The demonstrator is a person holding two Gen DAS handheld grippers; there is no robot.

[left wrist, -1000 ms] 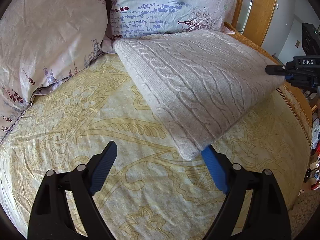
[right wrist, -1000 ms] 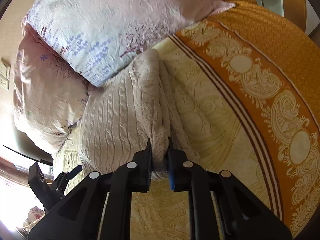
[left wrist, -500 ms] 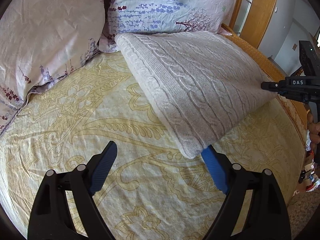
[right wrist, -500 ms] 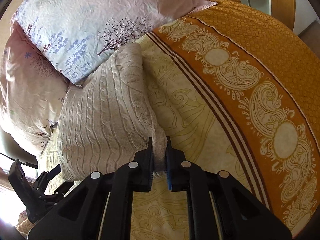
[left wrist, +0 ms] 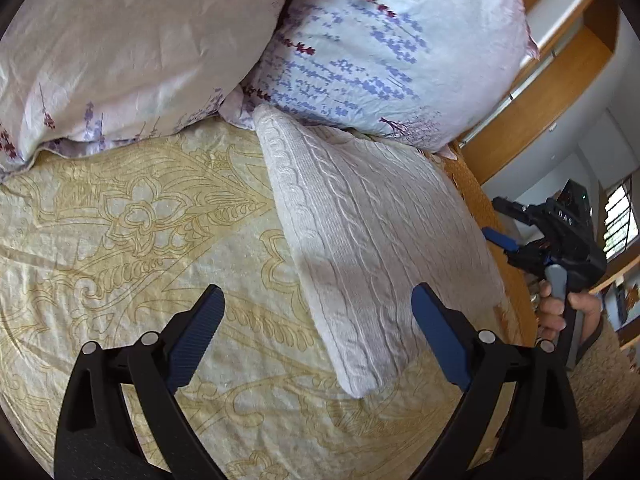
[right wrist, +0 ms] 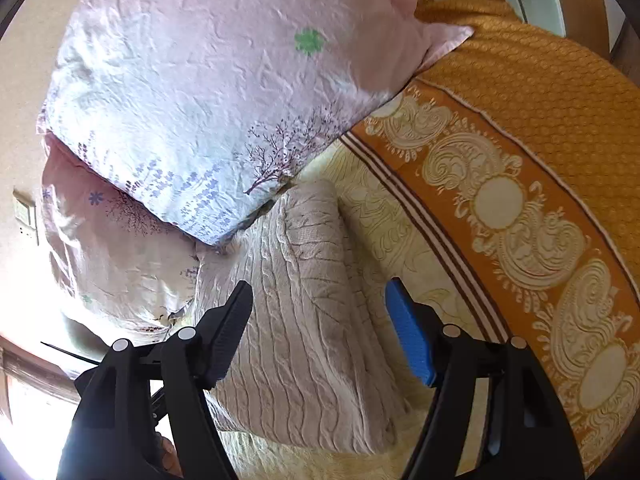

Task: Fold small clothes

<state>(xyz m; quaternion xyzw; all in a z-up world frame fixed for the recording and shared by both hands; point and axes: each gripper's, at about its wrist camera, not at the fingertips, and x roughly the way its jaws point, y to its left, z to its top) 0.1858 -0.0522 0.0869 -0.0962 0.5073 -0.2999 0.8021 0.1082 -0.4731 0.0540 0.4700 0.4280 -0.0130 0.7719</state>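
Observation:
A folded cream cable-knit sweater (left wrist: pixel 372 240) lies on the yellow patterned bedspread (left wrist: pixel 132 240), its far end against the pillows. My left gripper (left wrist: pixel 316 320) is open, and the sweater's near corner lies between its fingers. My right gripper (right wrist: pixel 320 320) is open and empty, its fingers standing to either side of the sweater (right wrist: pixel 304 312) just above it. The right gripper also shows in the left wrist view (left wrist: pixel 516 240) beyond the sweater's right edge, held by a hand.
Two floral pillows (left wrist: pixel 380 48) (left wrist: pixel 120 40) lie at the head of the bed. An orange patterned border (right wrist: pixel 520 208) runs along the bed's edge. A wooden door frame (left wrist: pixel 552 92) stands behind.
My right gripper has opened and let go of the sweater's edge. The sweater has dropped flat onto the bed. The left gripper has moved closer over the sweater's near corner.

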